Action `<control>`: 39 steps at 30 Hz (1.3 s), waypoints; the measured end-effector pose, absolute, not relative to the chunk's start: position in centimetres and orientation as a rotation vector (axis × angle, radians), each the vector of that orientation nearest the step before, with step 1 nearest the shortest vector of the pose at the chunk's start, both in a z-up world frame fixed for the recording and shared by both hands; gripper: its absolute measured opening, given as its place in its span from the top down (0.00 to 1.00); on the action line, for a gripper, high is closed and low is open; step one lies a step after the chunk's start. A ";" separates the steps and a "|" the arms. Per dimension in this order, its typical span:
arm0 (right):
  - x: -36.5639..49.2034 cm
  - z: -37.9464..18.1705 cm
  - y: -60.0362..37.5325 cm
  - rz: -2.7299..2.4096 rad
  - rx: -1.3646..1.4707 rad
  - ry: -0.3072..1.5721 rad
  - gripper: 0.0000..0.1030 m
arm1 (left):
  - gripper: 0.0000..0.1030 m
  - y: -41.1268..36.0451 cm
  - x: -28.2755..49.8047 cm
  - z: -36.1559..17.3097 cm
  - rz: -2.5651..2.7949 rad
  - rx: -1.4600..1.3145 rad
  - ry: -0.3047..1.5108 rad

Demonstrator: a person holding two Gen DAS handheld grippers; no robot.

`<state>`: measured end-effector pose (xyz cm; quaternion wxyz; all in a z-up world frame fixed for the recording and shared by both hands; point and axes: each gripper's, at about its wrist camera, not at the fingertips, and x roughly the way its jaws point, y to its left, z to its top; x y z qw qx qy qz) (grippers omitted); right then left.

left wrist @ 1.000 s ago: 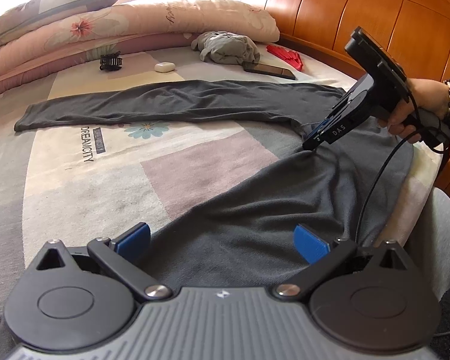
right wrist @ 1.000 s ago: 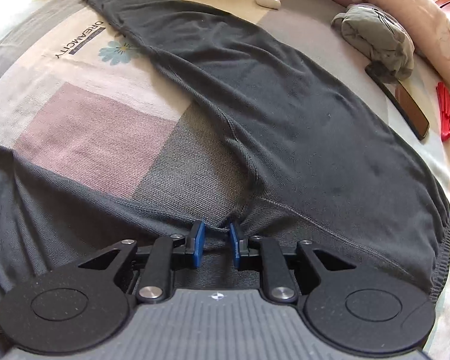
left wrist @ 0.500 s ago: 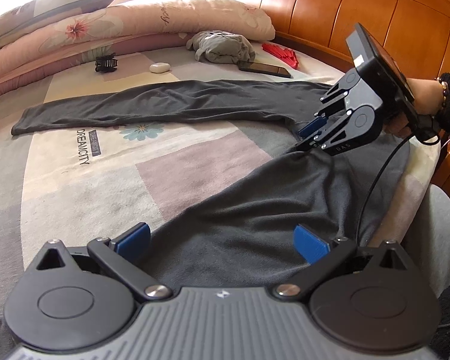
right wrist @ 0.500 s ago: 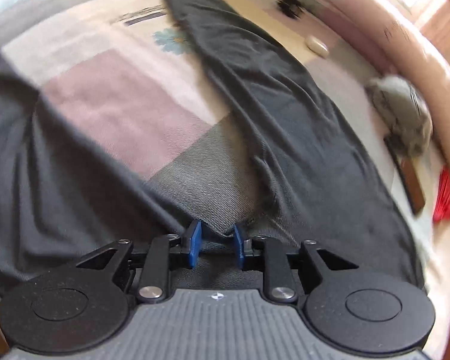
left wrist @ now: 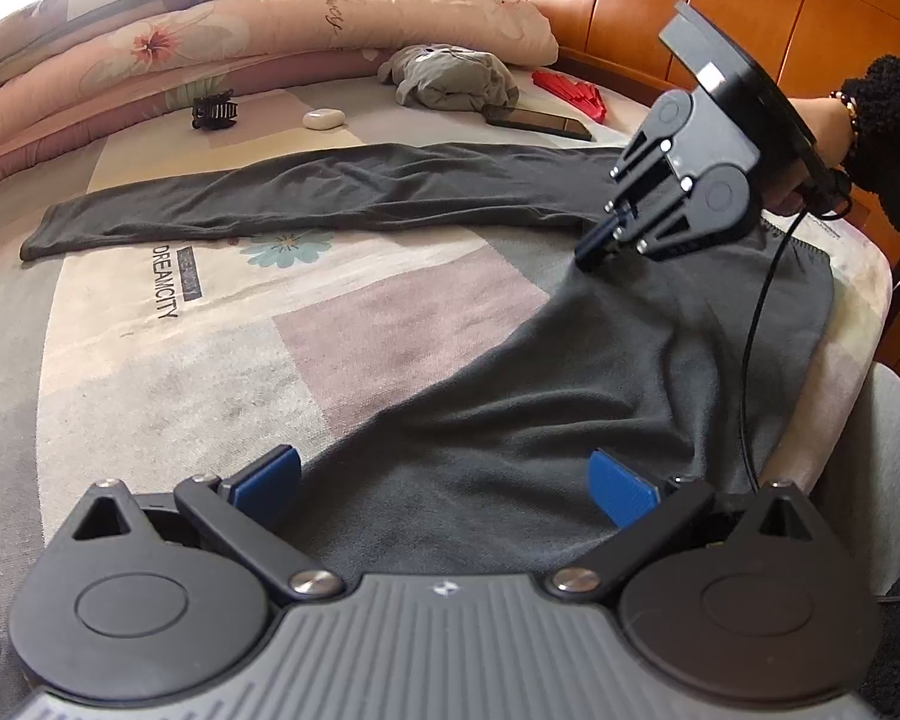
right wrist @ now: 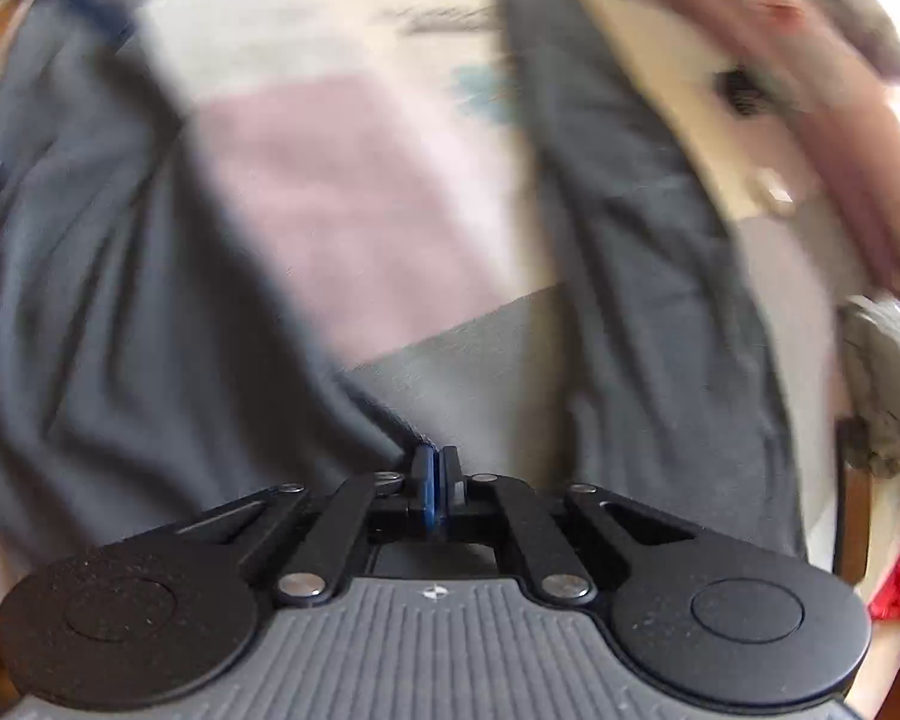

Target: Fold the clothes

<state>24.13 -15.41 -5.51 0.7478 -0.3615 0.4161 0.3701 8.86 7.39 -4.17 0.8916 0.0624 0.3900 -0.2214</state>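
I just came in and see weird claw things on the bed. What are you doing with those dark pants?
A person is folding the dark grey pants spread on the bed. The right gripper has pinched the cloth at the crotch and lifts it off the bed. The left gripper is open, low over the near leg, holding nothing. The far leg lies flat.
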 end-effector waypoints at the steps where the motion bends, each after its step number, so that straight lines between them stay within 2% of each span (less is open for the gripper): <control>1: 24.7 -5.3 -15.6 0.795 -0.745 0.906 0.99 | 0.02 7.3 8.9 -4.1 -0.455 0.131 0.812; 6: 24.9 -4.8 -16.2 0.764 -0.640 0.923 0.99 | 0.01 7.0 8.6 -3.5 -0.459 0.150 0.811; 8: 23.7 -3.3 -17.4 0.726 -0.602 0.874 0.88 | 0.01 6.8 8.6 -3.3 -0.457 0.161 0.811; 12: 20.5 -1.9 -21.1 0.644 -0.466 0.875 0.84 | 0.02 5.4 8.9 -2.8 -0.499 0.165 0.805; 18: 16.0 -4.7 -26.9 0.494 -0.298 0.939 0.77 | 0.02 0.2 10.6 -2.2 -0.632 0.162 0.789; 22: 14.0 -6.4 -30.6 0.396 -0.148 0.927 0.67 | 0.02 -4.4 12.8 -3.9 -0.718 0.147 0.823; 25: 11.9 -7.4 -32.5 0.362 -0.115 0.912 0.64 | 0.02 -6.3 13.9 -6.9 -0.680 0.120 0.913; 30: 9.0 -7.3 -35.4 0.311 -0.113 0.866 0.58 | 0.02 -6.8 12.1 -8.0 -0.642 0.213 0.882; 36: 12.2 -6.3 -38.6 0.276 0.010 0.730 0.53 | 0.02 -10.6 12.7 -5.6 -0.645 0.227 0.888; 38: 14.2 -6.7 -39.4 0.286 0.068 0.727 0.44 | 0.02 -12.2 13.1 -6.2 -0.651 0.217 0.901; 39: 15.1 -7.0 -39.7 0.281 0.072 0.738 0.44 | 0.02 -12.9 13.2 -6.7 -0.653 0.209 0.917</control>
